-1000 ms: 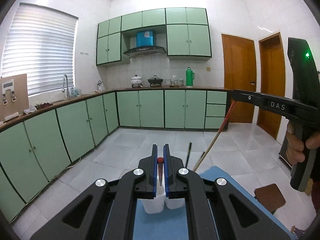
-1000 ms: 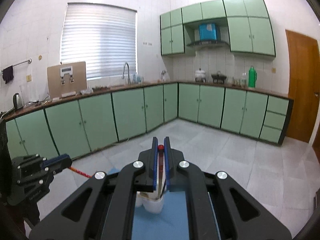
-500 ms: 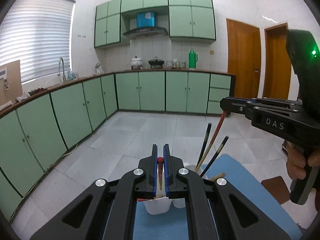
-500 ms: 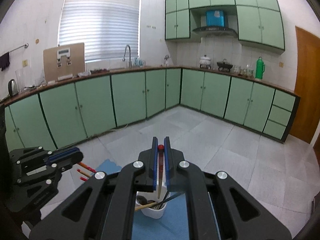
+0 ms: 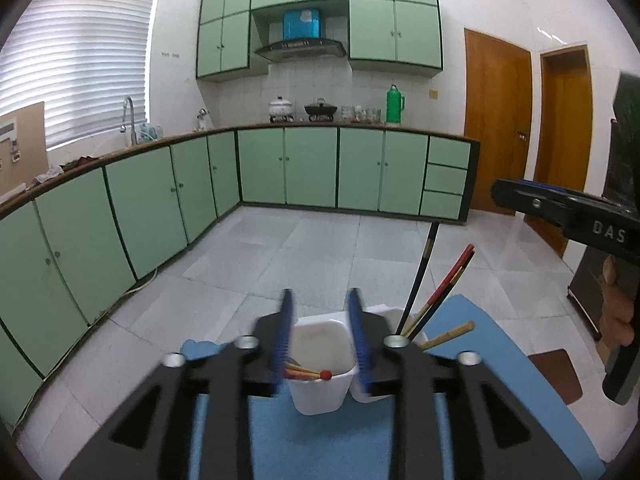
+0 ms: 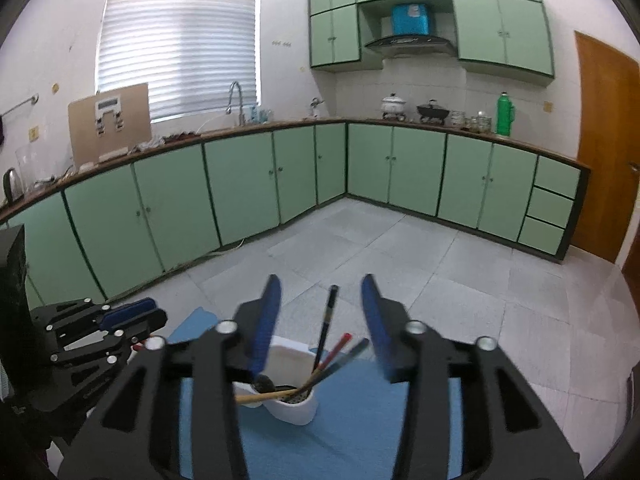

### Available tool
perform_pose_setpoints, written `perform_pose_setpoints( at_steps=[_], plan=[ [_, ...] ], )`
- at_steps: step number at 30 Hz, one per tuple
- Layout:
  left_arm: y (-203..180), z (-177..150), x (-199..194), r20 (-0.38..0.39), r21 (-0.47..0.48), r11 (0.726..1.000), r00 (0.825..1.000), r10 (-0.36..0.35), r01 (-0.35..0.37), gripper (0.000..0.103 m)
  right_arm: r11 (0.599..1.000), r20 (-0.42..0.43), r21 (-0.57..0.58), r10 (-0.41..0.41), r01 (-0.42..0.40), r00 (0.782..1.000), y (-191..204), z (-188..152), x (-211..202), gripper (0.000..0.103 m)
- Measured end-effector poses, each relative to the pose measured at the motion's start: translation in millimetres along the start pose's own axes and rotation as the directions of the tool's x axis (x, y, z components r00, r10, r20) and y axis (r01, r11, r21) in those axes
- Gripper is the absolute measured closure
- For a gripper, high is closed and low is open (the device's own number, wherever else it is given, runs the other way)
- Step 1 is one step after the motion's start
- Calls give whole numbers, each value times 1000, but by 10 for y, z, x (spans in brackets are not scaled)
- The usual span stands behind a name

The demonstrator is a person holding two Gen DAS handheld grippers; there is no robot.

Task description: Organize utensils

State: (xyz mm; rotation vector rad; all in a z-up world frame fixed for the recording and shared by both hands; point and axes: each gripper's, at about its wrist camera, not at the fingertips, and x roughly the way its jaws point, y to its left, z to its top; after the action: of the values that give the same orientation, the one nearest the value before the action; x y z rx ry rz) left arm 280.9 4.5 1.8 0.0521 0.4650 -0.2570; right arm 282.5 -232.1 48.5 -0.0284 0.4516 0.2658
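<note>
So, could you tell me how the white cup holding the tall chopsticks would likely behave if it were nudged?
The white cup looks like thin plastic, so probably light and easy to slide on the blue mat. The chopsticks lean well past its rim, so it may tip toward them. The neighbouring white cup might brace one side.

left wrist view close above white cups (image 5: 320, 364), right wrist view likewise, both facing green cabinets (image 6: 240, 184)

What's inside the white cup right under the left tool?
In the white cup lie a few chopsticks, one ending in a red ball, resting low against the left wall. Their far ends and the cup's bottom are hidden behind the rim and the left tool.
</note>
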Motion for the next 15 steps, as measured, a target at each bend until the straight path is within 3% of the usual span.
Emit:
perform_pose_setpoints(
  at_steps=[1,6,10,15],
  plan=[
    [-2,-7,-86,14,-5,1000,1000,9,-9,56,1000,9,8,-5,5,1000,-26,-9,-58,42],
    [-17,-80,-384,50,-21,1000,999,17,-16,39,998,60,50,-49,46,997,-157,-170,-454,16],
    [-97,-214,-617,55,-31,999,998,12,-11,29,995,55,77,-64,60,996,-217,-401,-690,7],
    [-206,-417,-864,50,-44,999,999,10,-8,16,991,7,125,-54,53,999,-222,-730,-900,5]
  ],
)
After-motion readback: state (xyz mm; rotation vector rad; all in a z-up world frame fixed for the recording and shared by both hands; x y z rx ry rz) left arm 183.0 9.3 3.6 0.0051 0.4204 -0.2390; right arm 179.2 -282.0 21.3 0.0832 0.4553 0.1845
